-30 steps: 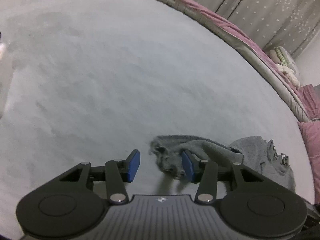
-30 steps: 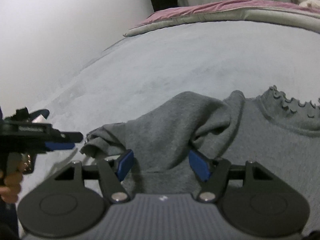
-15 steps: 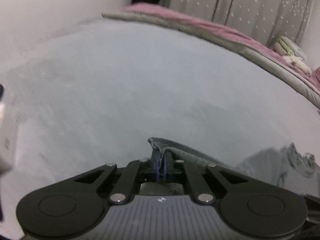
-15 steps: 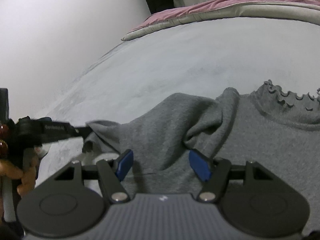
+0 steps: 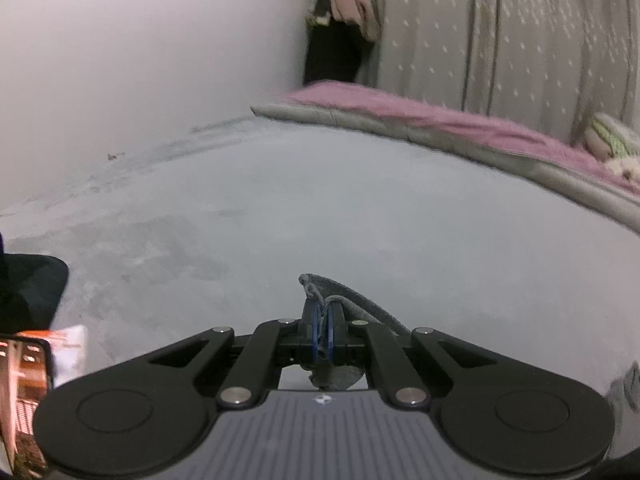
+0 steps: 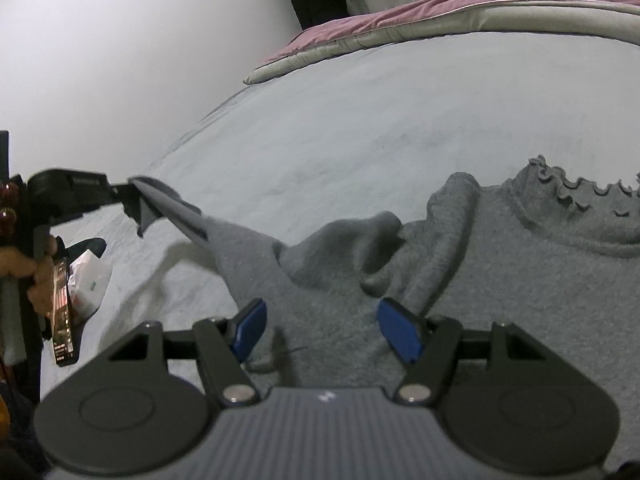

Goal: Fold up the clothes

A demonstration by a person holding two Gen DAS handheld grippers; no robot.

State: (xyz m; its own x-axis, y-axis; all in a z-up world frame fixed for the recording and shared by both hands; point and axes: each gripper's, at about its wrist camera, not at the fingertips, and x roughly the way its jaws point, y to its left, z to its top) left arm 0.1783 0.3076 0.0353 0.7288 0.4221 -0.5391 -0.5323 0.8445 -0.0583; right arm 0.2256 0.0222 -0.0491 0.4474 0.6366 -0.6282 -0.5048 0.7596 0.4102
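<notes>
My right gripper (image 6: pixel 320 326) hangs just over the near part of a grey sweater (image 6: pixel 500 280), its blue pads (image 6: pixel 250 326) standing well apart with knit cloth below and between them but nothing pinched. The sweater lies spread on the pale grey bedcover (image 6: pixel 340 120), its ruffled collar (image 6: pixel 576 194) toward the right and a loose fold bunched at its middle. To the left, one sleeve (image 6: pixel 188 216) rises off the bed in a taut line to my left gripper (image 5: pixel 322 334), whose jaws are closed tight on the cuff (image 5: pixel 320 286), the frayed edge poking out above the pads and a scrap of cloth hanging below them. At the left edge my hand (image 6: pixel 34 268) grips that tool's handle, and just beside it a phone (image 6: pixel 63 312) and a white packet (image 6: pixel 90 280) rest on the cover. Farther back, a pink blanket (image 6: pixel 420 8) with a grey quilted border crosses the bed, and beyond it hangs a grey curtain (image 5: pixel 520 32) dotted with small stars.
</notes>
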